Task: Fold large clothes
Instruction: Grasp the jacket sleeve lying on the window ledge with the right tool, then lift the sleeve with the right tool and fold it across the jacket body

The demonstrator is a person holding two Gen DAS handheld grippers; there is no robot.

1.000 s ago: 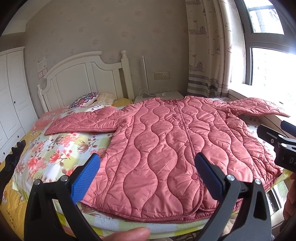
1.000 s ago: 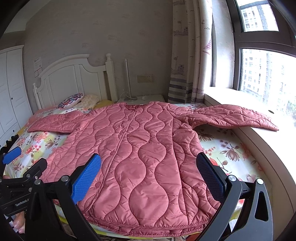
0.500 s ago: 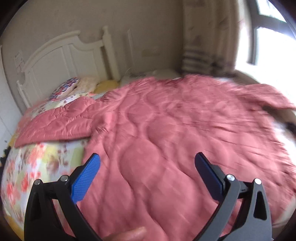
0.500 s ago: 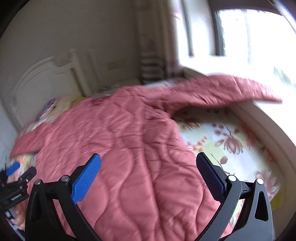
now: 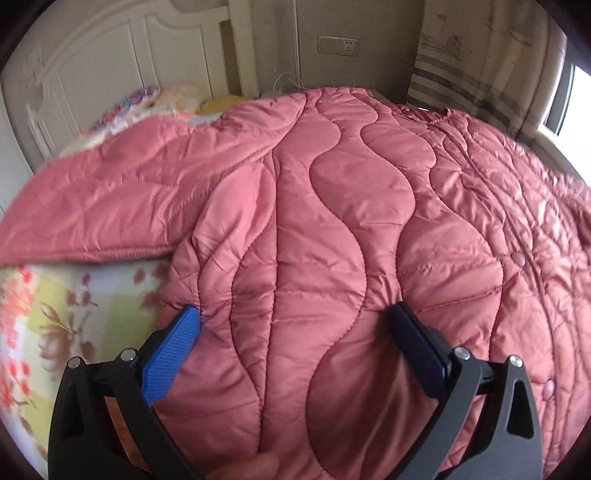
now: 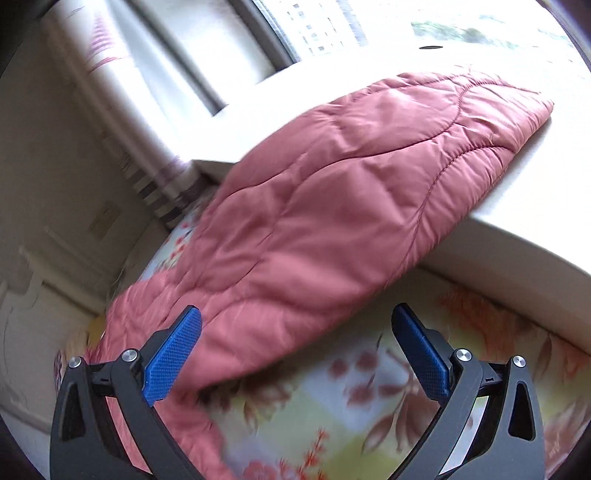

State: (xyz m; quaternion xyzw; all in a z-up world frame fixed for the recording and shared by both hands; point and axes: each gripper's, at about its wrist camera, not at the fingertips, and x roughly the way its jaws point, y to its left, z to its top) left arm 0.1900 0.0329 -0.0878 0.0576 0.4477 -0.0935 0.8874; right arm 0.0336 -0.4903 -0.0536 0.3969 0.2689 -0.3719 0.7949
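A large pink quilted coat [image 5: 332, 206] lies spread face up across the bed. Its left sleeve [image 5: 110, 206] stretches out toward the headboard side. My left gripper [image 5: 295, 332] hovers open close over the coat's left body panel, near the armpit, with nothing between its blue pads. In the right wrist view the coat's right sleeve [image 6: 354, 192] lies out across the white window ledge [image 6: 517, 206]. My right gripper [image 6: 295, 336] is open just below that sleeve's lower edge, holding nothing.
The bed has a floral sheet [image 5: 55, 314] and a white headboard [image 5: 110, 62], with pillows [image 5: 177, 99] at the head. A wall socket [image 5: 338, 46] and a patterned curtain [image 5: 476, 66] stand behind. The window [image 6: 332, 29] sits above the ledge.
Both grippers have moved in from the foot of the bed. The left now sits low over the coat's left side; the right has swung toward the sleeve on the ledge. Both stay open.
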